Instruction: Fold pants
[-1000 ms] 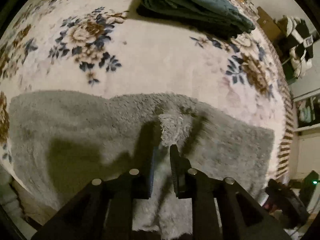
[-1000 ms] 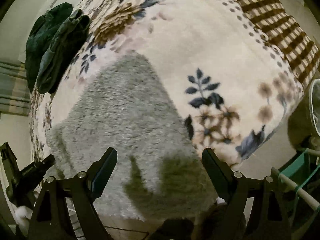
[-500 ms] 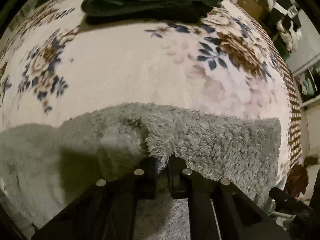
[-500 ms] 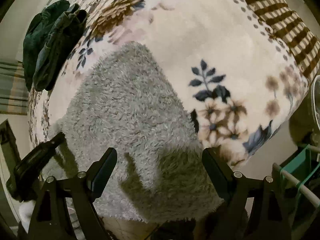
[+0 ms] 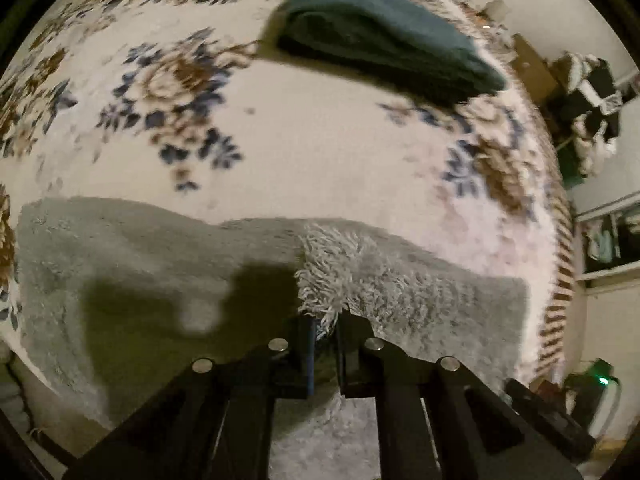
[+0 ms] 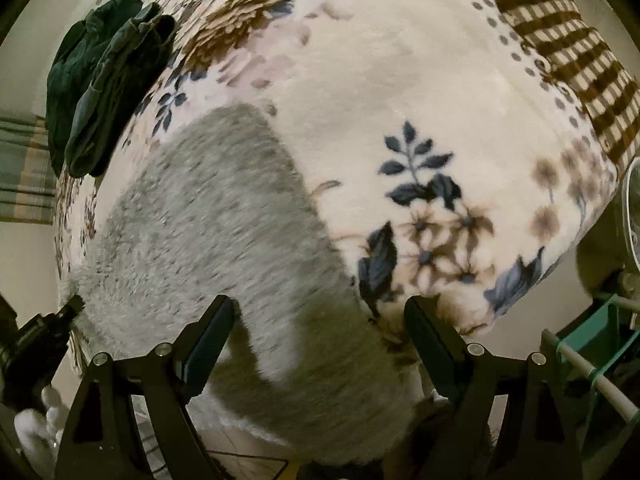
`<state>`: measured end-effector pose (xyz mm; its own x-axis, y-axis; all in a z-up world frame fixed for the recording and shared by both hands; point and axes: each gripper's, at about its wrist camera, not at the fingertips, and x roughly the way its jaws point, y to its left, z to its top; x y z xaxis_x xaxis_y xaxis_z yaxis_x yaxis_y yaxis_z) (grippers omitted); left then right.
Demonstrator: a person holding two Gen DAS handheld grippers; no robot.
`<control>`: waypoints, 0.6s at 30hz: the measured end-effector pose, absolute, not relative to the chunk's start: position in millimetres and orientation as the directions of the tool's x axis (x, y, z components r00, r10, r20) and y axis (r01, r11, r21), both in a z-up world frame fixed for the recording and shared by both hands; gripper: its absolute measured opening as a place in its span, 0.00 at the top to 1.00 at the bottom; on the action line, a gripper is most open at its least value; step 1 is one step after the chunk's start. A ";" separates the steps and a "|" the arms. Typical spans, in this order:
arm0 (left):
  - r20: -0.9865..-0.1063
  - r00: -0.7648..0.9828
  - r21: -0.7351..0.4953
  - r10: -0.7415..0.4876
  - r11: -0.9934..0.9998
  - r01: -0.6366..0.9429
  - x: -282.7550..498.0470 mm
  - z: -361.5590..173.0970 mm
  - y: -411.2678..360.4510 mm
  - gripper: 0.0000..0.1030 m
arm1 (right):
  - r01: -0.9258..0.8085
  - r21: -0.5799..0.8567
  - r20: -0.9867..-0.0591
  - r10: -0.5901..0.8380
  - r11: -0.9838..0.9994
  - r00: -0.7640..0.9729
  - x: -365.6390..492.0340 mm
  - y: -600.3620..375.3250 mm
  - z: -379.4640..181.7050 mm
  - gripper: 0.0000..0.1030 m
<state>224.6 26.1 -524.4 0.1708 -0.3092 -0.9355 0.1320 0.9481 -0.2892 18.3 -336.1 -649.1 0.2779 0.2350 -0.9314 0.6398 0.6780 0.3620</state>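
Observation:
Grey fluffy pants (image 5: 420, 292) lie across the near part of a floral blanket (image 5: 320, 140). My left gripper (image 5: 325, 334) is shut on a raised tuft of their upper edge, which bunches up just ahead of the fingers. In the right wrist view the same pants (image 6: 208, 220) run from the centre down to the near edge. My right gripper (image 6: 318, 320) hangs over them, open wide, with nothing between its fingers.
A folded dark green garment (image 5: 384, 44) rests at the far side of the blanket, also seen as a dark green heap (image 6: 100, 92). A green rack with a white rod (image 6: 592, 344) stands at the right. Household clutter (image 5: 592, 92) sits beyond the blanket's right edge.
The left jaws closed on the pants' edge and drew up a bunch of fabric. The left view swung one way, then back. In the right view the grey fabric shifted; the right gripper stayed put.

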 end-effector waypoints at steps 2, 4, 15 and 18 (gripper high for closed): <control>-0.938 0.101 -0.322 -0.331 0.942 0.099 233.3 -546.0 33.0 0.90 | 0.630 0.361 -0.932 0.245 0.687 0.267 21.3 -334.6 -650.4 0.14; -0.924 0.080 -0.372 -0.375 0.927 0.048 234.2 -550.1 41.6 0.89 | 0.622 0.347 -0.938 0.245 0.702 0.246 24.0 -333.8 -651.9 0.14; -0.915 0.061 -0.398 -0.400 0.917 0.039 199.0 -553.8 60.3 0.43 | 0.580 0.387 -0.922 0.302 0.717 0.241 31.5 -336.6 -656.6 0.12; -0.923 -0.018 -0.384 -0.383 0.921 0.066 184.1 -582.7 44.7 0.43 | 0.588 0.399 -0.916 0.331 0.703 0.226 35.9 -336.6 -667.7 0.12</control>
<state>184.1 44.7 -582.7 -0.0180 -0.3833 -0.9235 0.0662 0.9211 -0.3836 35.9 -336.6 -667.7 0.2262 0.3310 -0.9161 0.5881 0.7034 0.3993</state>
